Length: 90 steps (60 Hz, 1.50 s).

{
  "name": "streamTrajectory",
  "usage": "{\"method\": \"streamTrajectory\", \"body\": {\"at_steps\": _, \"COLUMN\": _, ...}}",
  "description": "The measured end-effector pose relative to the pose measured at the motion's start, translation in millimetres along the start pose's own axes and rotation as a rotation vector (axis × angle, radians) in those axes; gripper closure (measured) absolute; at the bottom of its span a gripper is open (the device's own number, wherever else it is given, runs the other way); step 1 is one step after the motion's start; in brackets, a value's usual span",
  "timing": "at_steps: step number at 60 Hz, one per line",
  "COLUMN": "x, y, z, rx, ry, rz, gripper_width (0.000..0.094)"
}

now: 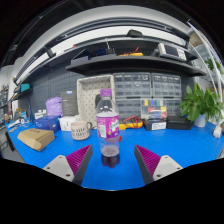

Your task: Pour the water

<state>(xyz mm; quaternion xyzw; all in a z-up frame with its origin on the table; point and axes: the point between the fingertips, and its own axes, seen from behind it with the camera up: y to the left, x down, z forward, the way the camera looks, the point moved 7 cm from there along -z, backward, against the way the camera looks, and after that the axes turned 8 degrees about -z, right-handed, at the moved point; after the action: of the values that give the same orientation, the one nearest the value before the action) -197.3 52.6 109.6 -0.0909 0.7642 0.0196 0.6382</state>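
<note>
Plastic bottle (pixel 108 128) stands upright between the spread fingers (pixel 78 160), apparently untouched on either side.

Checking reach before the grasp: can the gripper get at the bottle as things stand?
Probably yes. The bottle stands upright on the blue table, just ahead of the gripper and in line with the gap between its open fingers. Nothing lies between them; the cup sits off to one side.
</note>
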Motion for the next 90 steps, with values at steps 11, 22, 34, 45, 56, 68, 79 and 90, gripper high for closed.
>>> {"method": "streamTrajectory", "body": {"at_steps": 11, "x": -13, "y": 10, "z": 47, "rx": 0.033, "ry": -0.023, "rz": -0.041, "gripper_width": 0.0067}}
{"method": "streamTrajectory", "body": {"at_steps": 22, "x": -27, "y": 10, "z": 81, "rx": 0.064, "ry": -0.048, "rz": -0.045, "gripper_width": 0.0127}}
{"method": "streamTrajectory", "body": {"at_steps": 34, "x": -35, "y": 10, "z": 96, "rx": 0.091, "ry": -0.078, "rz": -0.050, "gripper_width": 0.0405}}
{"method": "streamTrajectory", "body": {"at_steps": 45, "x": -36, "y": 13, "z": 100, "rx": 0.096, "ry": -0.139, "rz": -0.096, "gripper_width": 0.0530}}
{"method": "streamTrajectory", "body": {"at_steps": 56, "x": -36, "y": 11, "z": 100, "rx": 0.100, "ry": -0.128, "rz": -0.074, "gripper_width": 0.0597}}
{"method": "streamTrajectory", "body": {"at_steps": 68, "x": -44, "y": 8, "z": 111, "rx": 0.079, "ry": -0.091, "rz": -0.192, "gripper_width": 0.0598}}
{"method": "streamTrajectory", "body": {"at_steps": 79, "x": -63, "y": 5, "z": 155, "rx": 0.086, "ry": -0.047, "rz": -0.580, "gripper_width": 0.0599}}
{"method": "streamTrajectory", "body": {"at_steps": 90, "x": -72, "y": 17, "z": 219, "rx": 0.064, "ry": 0.032, "rz": -0.994, "gripper_width": 0.0599}}
